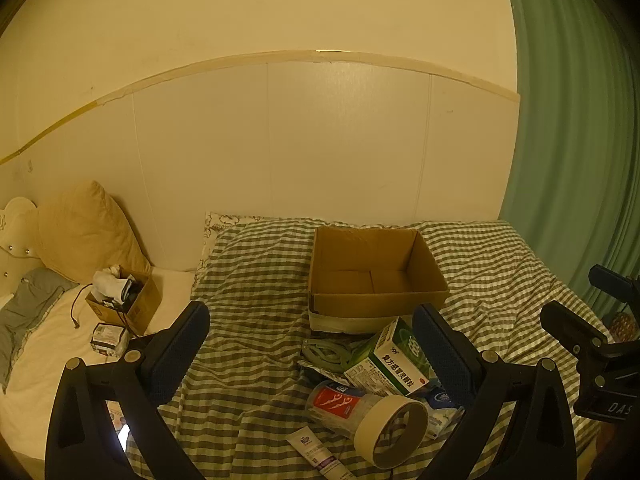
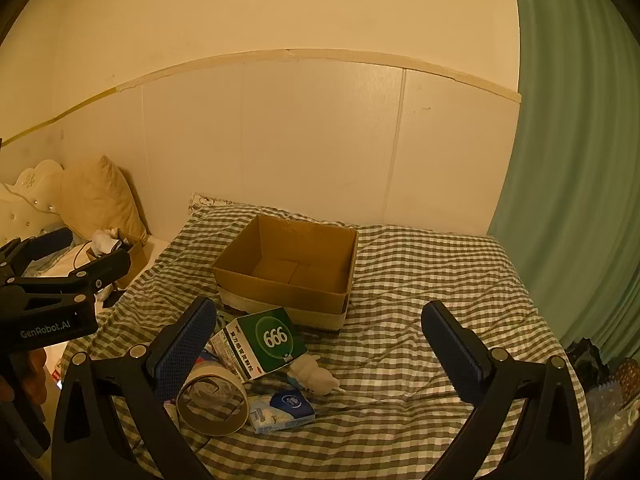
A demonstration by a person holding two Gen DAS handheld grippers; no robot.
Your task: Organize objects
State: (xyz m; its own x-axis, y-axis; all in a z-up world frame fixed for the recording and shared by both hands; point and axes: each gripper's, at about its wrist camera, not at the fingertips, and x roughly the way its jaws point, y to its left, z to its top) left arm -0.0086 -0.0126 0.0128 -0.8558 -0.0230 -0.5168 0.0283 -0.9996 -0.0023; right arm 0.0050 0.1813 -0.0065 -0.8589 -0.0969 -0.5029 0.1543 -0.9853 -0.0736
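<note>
Cardboard box (image 1: 376,276) sits empty on bed; left gripper (image 1: 312,344), right gripper (image 2: 320,340) spread wide.

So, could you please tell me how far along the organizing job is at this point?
Nothing looks done: the open brown cardboard box on the checked bedspread is empty. Nothing is in hand; the left gripper and right gripper both have open jaws. Left: the green-and-white medicine carton, beige tape roll, blue tissue pack and white tube.

left wrist: high, facing bed | right wrist: alongside | shared: cardboard box (image 1: 376,276)
</note>
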